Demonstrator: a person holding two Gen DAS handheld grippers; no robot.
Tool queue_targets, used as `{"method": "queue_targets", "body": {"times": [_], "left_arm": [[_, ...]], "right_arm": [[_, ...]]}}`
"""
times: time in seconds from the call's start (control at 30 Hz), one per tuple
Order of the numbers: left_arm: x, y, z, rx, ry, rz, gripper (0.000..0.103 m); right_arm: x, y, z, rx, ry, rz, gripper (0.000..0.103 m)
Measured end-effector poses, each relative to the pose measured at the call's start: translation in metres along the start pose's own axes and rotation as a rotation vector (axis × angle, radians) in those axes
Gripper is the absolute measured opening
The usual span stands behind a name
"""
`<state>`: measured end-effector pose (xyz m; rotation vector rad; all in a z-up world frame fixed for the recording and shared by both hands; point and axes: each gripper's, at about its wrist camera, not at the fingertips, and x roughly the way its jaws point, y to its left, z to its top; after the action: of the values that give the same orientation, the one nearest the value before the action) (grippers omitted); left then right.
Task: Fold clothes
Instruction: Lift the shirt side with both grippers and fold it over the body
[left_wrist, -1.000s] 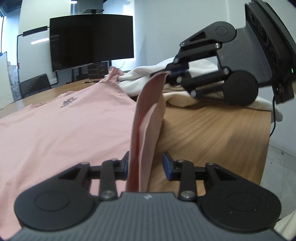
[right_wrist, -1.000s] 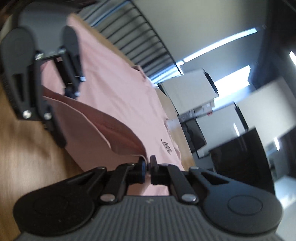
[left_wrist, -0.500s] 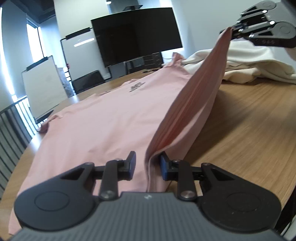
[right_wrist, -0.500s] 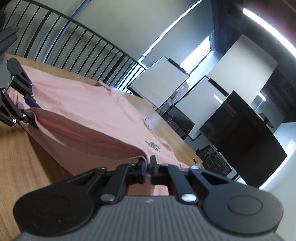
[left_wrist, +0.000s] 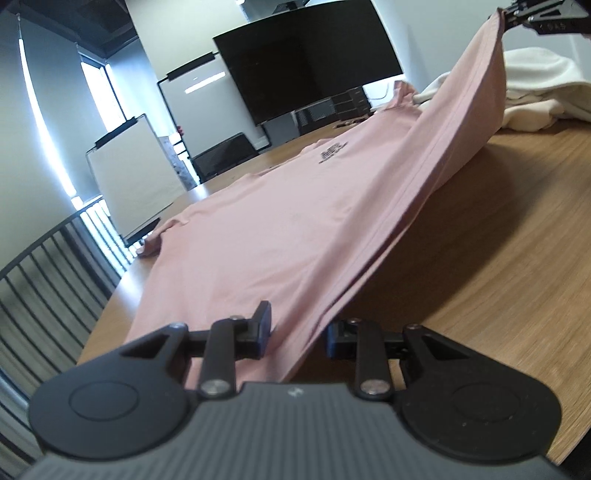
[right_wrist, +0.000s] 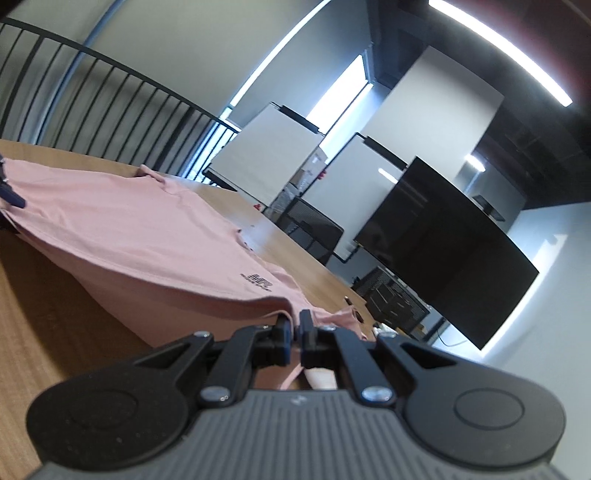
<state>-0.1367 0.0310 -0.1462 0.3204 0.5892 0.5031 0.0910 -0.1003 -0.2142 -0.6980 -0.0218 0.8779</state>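
A pink T-shirt (left_wrist: 280, 206) with a small dark chest logo lies spread on the wooden table (left_wrist: 498, 240). Its near side edge is lifted and stretched in a straight line between both grippers. My left gripper (left_wrist: 299, 328) has the low end of that edge between its fingers, jaws narrow and closed on the bunched cloth. My right gripper (right_wrist: 297, 325) is shut on the other end of the pink T-shirt (right_wrist: 129, 236). In the left wrist view the right gripper (left_wrist: 513, 14) is high at the top right. The left gripper's fingertips (right_wrist: 9, 195) show at the far left edge.
A pile of white and cream clothes (left_wrist: 535, 92) lies on the table beyond the shirt. A large dark screen (left_wrist: 306, 62), whiteboards (left_wrist: 129, 173) and chairs stand behind the table. A black railing (left_wrist: 44, 280) runs past the table's left end. Bare wood (right_wrist: 55, 314) lies beside the shirt.
The grippers have drawn apart. The right gripper rose and rolled, lifting the shirt's edge from a slack hanging strip into a long taut line. The left gripper's view swung left along the shirt.
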Motion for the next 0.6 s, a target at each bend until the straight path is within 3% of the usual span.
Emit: {"method": "queue_targets", "body": {"times": [0.33,0.47,0.6], "left_arm": [[0.005,0.030,-0.017,-0.057,0.106,0.195,0.028],[0.007,0.043,-0.018,-0.079,0.118,0.237,0.026],[0.006,0.046,-0.015,-0.081,0.108,0.239,0.018]], "right_arm": [[-0.013,-0.044,-0.029,0.063,0.034,-0.073,0.003],[-0.015,-0.056,-0.040,0.074,0.045,-0.084,0.003],[0.002,-0.051,-0.047,0.072,0.053,-0.081,0.003]]}}
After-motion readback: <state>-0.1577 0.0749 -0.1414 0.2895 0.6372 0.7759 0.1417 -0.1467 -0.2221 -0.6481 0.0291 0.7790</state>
